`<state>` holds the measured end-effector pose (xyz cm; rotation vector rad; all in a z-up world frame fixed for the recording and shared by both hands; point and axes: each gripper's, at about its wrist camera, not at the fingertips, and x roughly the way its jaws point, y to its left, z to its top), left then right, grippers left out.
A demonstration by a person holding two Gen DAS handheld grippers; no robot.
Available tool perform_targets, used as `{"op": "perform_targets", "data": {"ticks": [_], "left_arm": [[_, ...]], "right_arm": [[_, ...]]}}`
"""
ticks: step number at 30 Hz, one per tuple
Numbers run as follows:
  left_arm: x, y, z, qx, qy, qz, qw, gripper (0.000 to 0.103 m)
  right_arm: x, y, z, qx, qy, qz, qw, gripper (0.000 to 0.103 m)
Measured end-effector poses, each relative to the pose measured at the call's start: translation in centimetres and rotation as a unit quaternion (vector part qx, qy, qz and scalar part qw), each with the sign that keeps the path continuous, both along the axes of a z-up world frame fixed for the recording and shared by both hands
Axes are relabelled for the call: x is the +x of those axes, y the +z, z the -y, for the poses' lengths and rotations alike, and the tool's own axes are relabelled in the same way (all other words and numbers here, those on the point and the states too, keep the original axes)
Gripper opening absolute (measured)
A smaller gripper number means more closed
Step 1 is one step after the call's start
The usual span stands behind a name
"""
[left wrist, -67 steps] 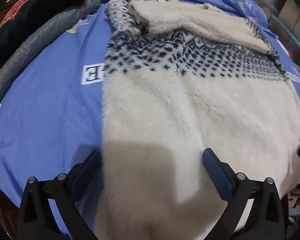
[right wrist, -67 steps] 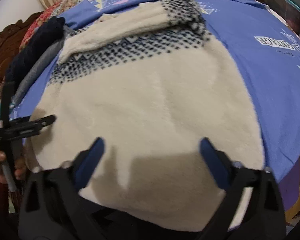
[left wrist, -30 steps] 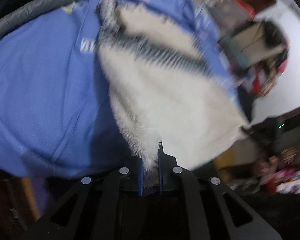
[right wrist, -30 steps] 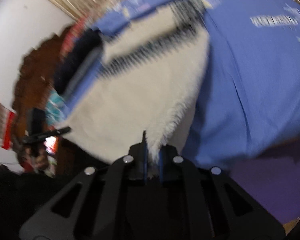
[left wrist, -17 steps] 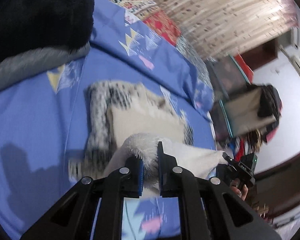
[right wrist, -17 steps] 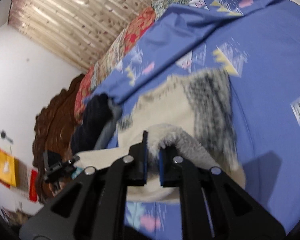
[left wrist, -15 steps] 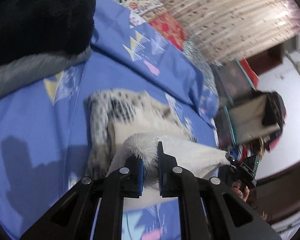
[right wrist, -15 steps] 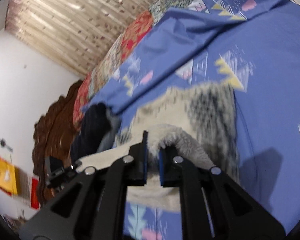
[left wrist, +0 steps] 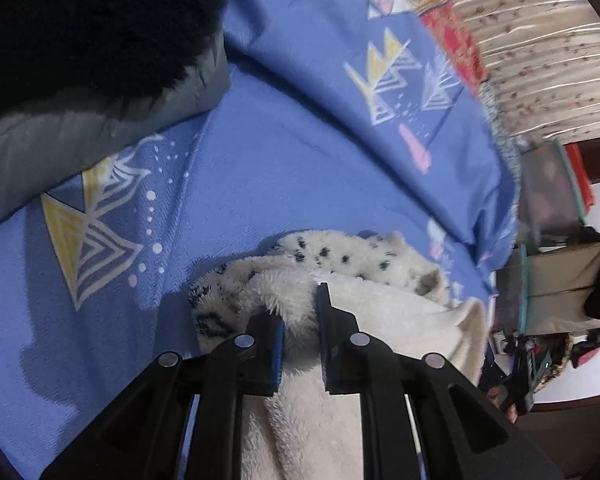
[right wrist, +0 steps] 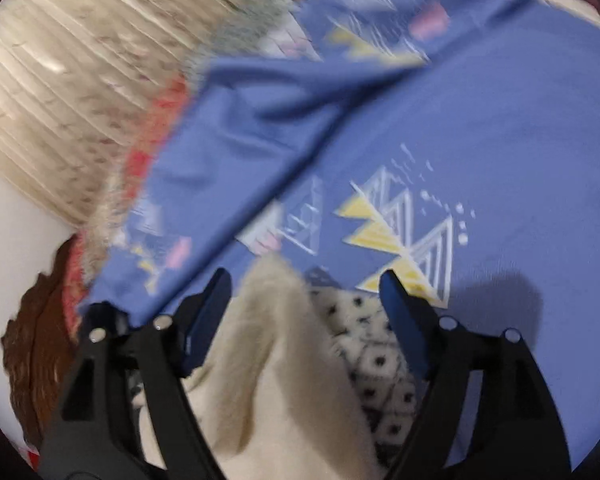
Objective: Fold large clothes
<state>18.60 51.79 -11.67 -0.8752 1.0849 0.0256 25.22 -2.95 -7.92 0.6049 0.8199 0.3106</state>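
A fluffy cream sweater (left wrist: 384, 320) with a black-dotted yoke lies folded over on the blue bedsheet (left wrist: 284, 168). My left gripper (left wrist: 300, 320) is shut on the sweater's cream hem, holding it over the dotted top edge. My right gripper (right wrist: 304, 292) is open, its jaws wide apart on either side of the sweater (right wrist: 276, 344), with the cream fold between them and the dotted part (right wrist: 364, 344) below.
A black fur-trimmed grey jacket (left wrist: 80, 60) lies at the upper left on the bed. A patterned quilt (left wrist: 452, 36) and beige curtain (right wrist: 72, 80) are beyond the sheet. Boxes and clutter (left wrist: 556, 280) stand off the bed at right.
Both grippers carried the hem forward over the sweater toward its top. The right gripper has opened and let go; the left still grips the hem.
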Motion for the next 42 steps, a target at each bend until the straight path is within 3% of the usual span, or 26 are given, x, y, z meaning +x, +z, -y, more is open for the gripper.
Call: {"op": "perform_targets", "data": {"ticks": [3, 5, 9, 11, 12, 13, 14, 15, 18, 19, 20, 22, 24, 27, 29, 33, 36, 40, 42], "left_arm": [[-1.5, 1.6, -0.1, -0.006, -0.003, 0.027, 0.9996, 0.038], [-2.3, 2.9, 0.3, -0.006, -0.004, 0.047, 0.9989, 0.04], [-1.8, 3.8, 1.7, 0.015, -0.028, 0.036, 0.9988, 0.042], [-1.4, 4.0, 2.2, 0.029, -0.039, 0.032, 0.9983, 0.043], [-1.2, 4.2, 2.2, 0.034, -0.042, 0.03, 0.9981, 0.043], [-1.2, 4.3, 2.1, 0.033, -0.041, 0.03, 0.9981, 0.043], [-1.3, 4.6, 1.8, 0.028, -0.038, 0.033, 0.9983, 0.043], [-1.4, 4.7, 1.4, 0.026, -0.035, 0.036, 0.9984, 0.043], [-1.6, 4.6, 0.8, 0.027, -0.026, 0.041, 0.9985, 0.043], [-1.6, 4.4, 0.8, 0.03, -0.025, 0.037, 0.9986, 0.044], [-1.6, 4.1, 0.7, 0.045, -0.02, 0.026, 0.9984, 0.047], [-1.6, 3.1, 0.4, 0.06, -0.013, -0.003, 0.9981, 0.054], [-1.8, 2.3, -0.2, 0.041, -0.011, -0.016, 0.999, 0.055], [-2.8, 3.8, 0.0, 0.054, -0.005, 0.016, 0.9984, 0.055], [-3.0, 5.4, 1.4, 0.057, -0.024, 0.049, 0.9969, 0.055], [-2.3, 6.6, 6.3, 0.087, -0.095, 0.083, 0.9882, 0.055], [-1.1, 5.2, 10.0, 0.141, -0.137, 0.081, 0.9772, 0.055], [0.9, 1.9, 11.3, 0.185, -0.143, 0.055, 0.9708, 0.055], [2.1, 0.1, 10.8, 0.212, -0.13, 0.031, 0.9681, 0.055]], "right_arm": [[-3.9, 2.9, -4.5, -0.099, 0.129, 0.077, 0.984, 0.074], [-6.4, 3.3, -8.0, -0.142, 0.221, 0.102, 0.96, 0.074], [-9.9, 1.0, -15.1, -0.276, 0.339, 0.117, 0.892, 0.071], [-9.8, -0.4, -17.7, -0.324, 0.372, 0.111, 0.863, 0.04], [-8.8, -1.2, -19.1, -0.331, 0.391, 0.089, 0.854, 0.005], [-7.6, -1.7, -19.9, -0.333, 0.398, 0.075, 0.851, 0.004], [-6.8, -1.8, -20.3, -0.339, 0.393, 0.076, 0.852, 0.004], [-5.0, -1.4, -20.8, -0.34, 0.372, 0.08, 0.86, 0.004], [0.8, -0.4, -20.6, -0.317, 0.285, 0.065, 0.902, 0.004], [2.6, -0.8, -21.0, -0.324, 0.263, 0.063, 0.906, 0.006], [3.8, -1.7, -21.3, -0.341, 0.249, 0.053, 0.905, 0.011], [5.8, -4.0, -22.2, -0.36, 0.246, 0.012, 0.9, 0.054], [6.4, -5.5, -21.6, -0.35, 0.254, -0.013, 0.901, 0.057], [5.3, -3.5, -18.8, -0.286, 0.238, 0.011, 0.928, 0.066], [3.8, -1.1, -15.8, -0.242, 0.224, 0.043, 0.943, 0.067], [1.2, 1.9, -9.8, -0.219, 0.166, 0.075, 0.959, 0.067], [-0.3, 1.7, -8.1, -0.185, 0.171, 0.062, 0.966, 0.051], [-2.1, -1.4, -10.5, -0.177, 0.248, 0.025, 0.952, 0.046], [-1.4, -3.4, -11.4, -0.197, 0.252, -0.006, 0.947, 0.046]]}}
